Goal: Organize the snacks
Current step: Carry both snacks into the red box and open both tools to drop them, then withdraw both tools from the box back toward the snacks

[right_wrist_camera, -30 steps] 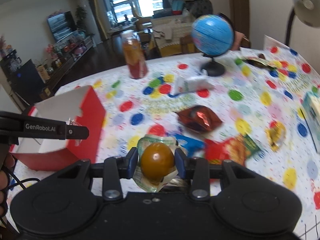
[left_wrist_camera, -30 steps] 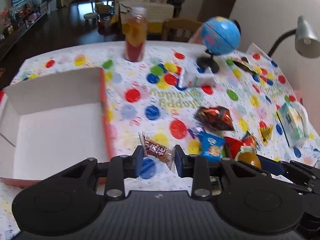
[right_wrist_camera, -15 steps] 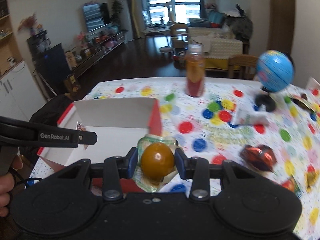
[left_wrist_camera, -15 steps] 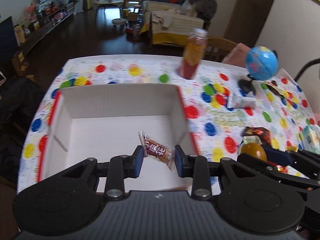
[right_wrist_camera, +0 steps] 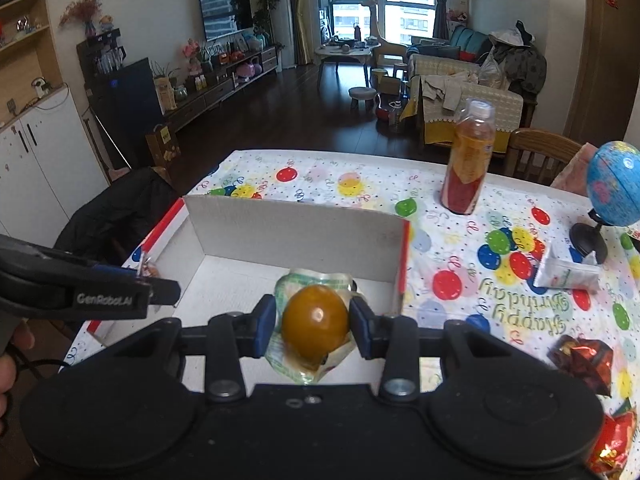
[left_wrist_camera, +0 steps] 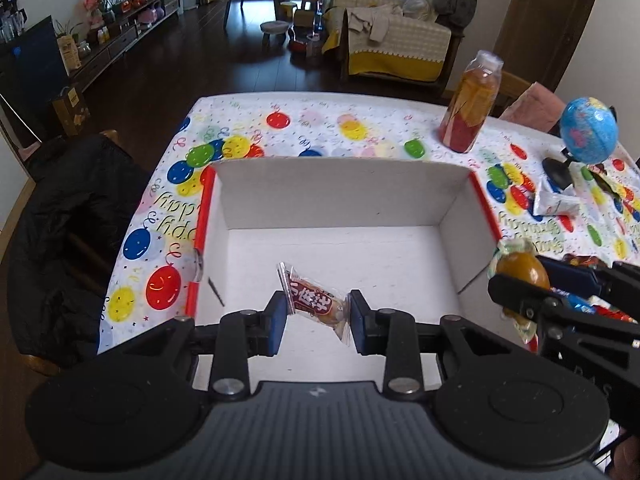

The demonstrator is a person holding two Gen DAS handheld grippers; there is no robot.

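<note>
My left gripper (left_wrist_camera: 316, 316) is shut on a small brown snack packet (left_wrist_camera: 314, 300) in clear wrap, held over the white floor of the open cardboard box (left_wrist_camera: 340, 196) with red edges. My right gripper (right_wrist_camera: 314, 322) is shut on an orange-brown jelly cup (right_wrist_camera: 315, 320) with a crinkled clear wrapper, hanging above the box's near right corner (right_wrist_camera: 296, 236). In the left wrist view the right gripper and its jelly cup (left_wrist_camera: 520, 270) show just beyond the box's right wall. The left gripper's finger (right_wrist_camera: 108, 294) shows at the left of the right wrist view.
On the balloon-print tablecloth (left_wrist_camera: 320, 120) stand a juice bottle (left_wrist_camera: 472, 104), a blue globe (left_wrist_camera: 588, 130) and a white packet (left_wrist_camera: 554, 202) to the right of the box. Loose snack wrappers (right_wrist_camera: 582, 360) lie at the near right. A black-draped chair (left_wrist_camera: 76, 232) stands at the table's left edge.
Both grippers moved left from the snack pile toward the box, carrying their snacks. The left gripper now hangs over the box's inside, and the right one has come up to the box's right side.
</note>
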